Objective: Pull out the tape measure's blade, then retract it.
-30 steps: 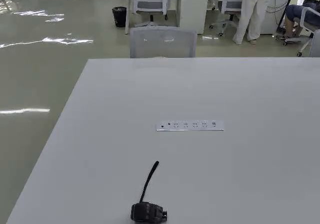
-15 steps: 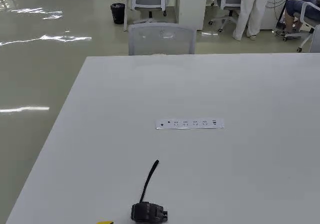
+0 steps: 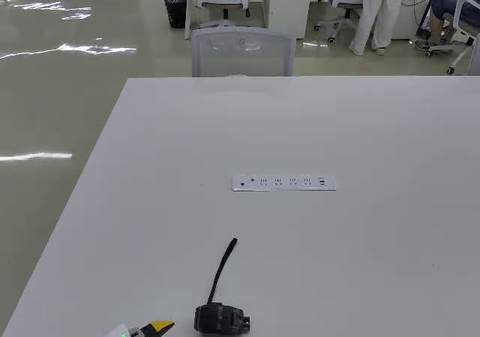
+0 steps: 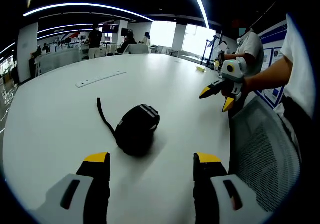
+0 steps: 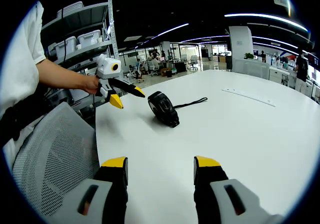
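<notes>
A black tape measure (image 3: 221,319) lies near the front edge of the white table (image 3: 337,127), its black wrist strap (image 3: 223,266) stretched away from me. My left gripper (image 3: 156,327) pokes in at the bottom left, just left of the case, with a yellow fingertip showing. In the left gripper view the tape measure (image 4: 136,129) sits a short way ahead of my open left gripper (image 4: 152,158), untouched. The right gripper (image 4: 223,87) is held off to the side, open. In the right gripper view, my right gripper (image 5: 160,162) is open and well short of the tape measure (image 5: 163,108).
A white power strip (image 3: 283,182) is set in the middle of the table. A grey mesh chair (image 3: 241,52) stands at the far edge. A person in white trousers (image 3: 379,10) stands beyond, near desks and more chairs. A black bin (image 3: 176,10) sits on the floor.
The left gripper's yellow tip has come into the head view at the bottom left, closer to the tape measure. The head camera tilted slightly down. The tape measure has not moved.
</notes>
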Tool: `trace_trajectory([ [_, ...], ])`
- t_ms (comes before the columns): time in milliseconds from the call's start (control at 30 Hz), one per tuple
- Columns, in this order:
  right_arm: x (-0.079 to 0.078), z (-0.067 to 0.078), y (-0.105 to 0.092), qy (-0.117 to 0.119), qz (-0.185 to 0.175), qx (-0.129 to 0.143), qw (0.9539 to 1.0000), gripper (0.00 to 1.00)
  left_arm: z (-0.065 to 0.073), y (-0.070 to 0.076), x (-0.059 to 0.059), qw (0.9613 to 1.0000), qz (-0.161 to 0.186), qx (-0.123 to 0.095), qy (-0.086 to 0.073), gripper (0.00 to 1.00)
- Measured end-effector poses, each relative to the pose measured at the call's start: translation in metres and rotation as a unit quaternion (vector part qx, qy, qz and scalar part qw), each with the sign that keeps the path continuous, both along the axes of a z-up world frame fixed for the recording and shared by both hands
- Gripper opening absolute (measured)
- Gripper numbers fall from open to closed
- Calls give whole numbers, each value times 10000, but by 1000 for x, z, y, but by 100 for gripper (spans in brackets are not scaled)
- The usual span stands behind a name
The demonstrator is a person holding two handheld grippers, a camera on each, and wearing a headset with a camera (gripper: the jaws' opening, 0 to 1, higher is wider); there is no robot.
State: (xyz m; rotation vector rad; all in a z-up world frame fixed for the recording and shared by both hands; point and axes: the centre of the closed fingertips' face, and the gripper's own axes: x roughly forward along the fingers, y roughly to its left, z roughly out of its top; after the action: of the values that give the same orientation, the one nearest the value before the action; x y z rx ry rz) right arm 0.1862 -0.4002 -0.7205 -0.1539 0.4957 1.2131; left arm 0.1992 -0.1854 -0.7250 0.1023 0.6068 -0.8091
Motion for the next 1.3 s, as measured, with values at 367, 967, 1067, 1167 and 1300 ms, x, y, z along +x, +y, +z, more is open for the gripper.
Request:
trace_trajectory([
  [367,13,0,7,-41,125,-10,9999,51,-6,-1,16,9996,-226,188,-17,61],
  [967,33,-7,19,-16,372,-69,9993,49,-11,-9,39,9985,-447,324,-7,55],
  [1067,35,-8,22,-7,413,-74,9991,49,-15,-11,41,9977,-541,404,14,55],
  [1167,38,-9,25,5,451,-81,9989,49,-15,-15,44,9973,-605,418,-1,54],
  [1300,42,-10,29,6,481,-81,9988,48,-15,-18,49,9966,-685,466,-45,52],
])
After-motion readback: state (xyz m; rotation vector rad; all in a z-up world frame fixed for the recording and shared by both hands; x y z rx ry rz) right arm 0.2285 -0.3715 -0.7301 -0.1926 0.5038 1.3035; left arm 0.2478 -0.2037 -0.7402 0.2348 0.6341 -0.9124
